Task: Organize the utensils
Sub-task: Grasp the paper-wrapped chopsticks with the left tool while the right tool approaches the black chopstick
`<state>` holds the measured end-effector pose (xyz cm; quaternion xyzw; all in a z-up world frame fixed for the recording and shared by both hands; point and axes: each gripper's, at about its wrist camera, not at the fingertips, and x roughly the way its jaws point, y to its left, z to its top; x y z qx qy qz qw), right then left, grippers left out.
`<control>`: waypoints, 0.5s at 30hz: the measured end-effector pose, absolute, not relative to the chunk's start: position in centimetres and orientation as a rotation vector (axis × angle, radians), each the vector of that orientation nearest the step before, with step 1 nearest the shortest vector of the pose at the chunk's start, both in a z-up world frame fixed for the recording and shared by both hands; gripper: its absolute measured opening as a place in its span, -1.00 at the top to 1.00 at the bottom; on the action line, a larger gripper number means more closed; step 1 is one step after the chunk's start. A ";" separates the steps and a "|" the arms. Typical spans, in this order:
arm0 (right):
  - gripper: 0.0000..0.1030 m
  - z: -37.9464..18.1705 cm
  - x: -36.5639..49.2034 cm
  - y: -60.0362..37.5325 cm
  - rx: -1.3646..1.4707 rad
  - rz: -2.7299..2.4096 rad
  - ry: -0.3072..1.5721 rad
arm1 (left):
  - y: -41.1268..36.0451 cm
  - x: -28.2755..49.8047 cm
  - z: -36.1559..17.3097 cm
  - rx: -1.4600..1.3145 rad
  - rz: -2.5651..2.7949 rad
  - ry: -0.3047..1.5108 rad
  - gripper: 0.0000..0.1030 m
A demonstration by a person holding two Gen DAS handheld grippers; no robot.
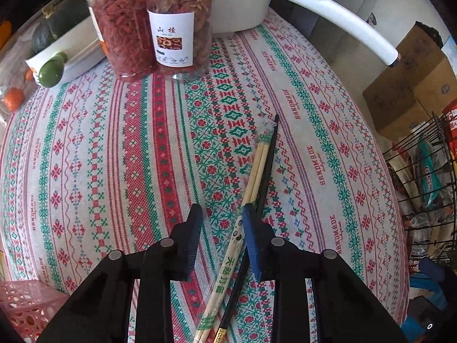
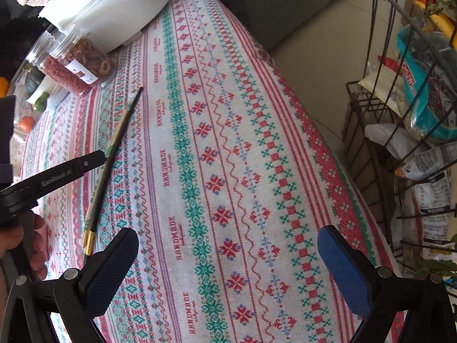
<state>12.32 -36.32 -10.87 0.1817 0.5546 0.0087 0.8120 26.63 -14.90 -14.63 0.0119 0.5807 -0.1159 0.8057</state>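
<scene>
While pointing steeply down, left tool (image 1: 221, 223) half-closed around untouched chopsticks (image 1: 258, 168), right tool (image 2: 228, 260) wide open

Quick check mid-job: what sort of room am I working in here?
Probably a home kitchen or dining corner. A table under a red-and-green patterned cloth holds clear plastic jars of dried red fruit and a white pot, and a black wire rack of packaged food stands beside it.

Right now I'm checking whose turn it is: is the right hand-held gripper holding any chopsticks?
No, the right hand-held gripper stands wide open over bare tablecloth, with the chopsticks lying off to its side.
</scene>
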 end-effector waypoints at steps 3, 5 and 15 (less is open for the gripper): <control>-1.00 -10.6 12.4 -36.3 0.387 0.026 1.175 | -16.1 27.4 -14.9 0.057 -0.288 1.282 0.47; -1.00 -10.4 12.4 -36.4 0.390 0.028 1.168 | -17.0 27.6 -15.0 0.120 -0.282 1.302 0.47; -1.00 -10.7 12.8 -37.4 0.441 0.007 1.166 | -19.6 30.1 -15.9 0.182 -0.251 1.410 0.47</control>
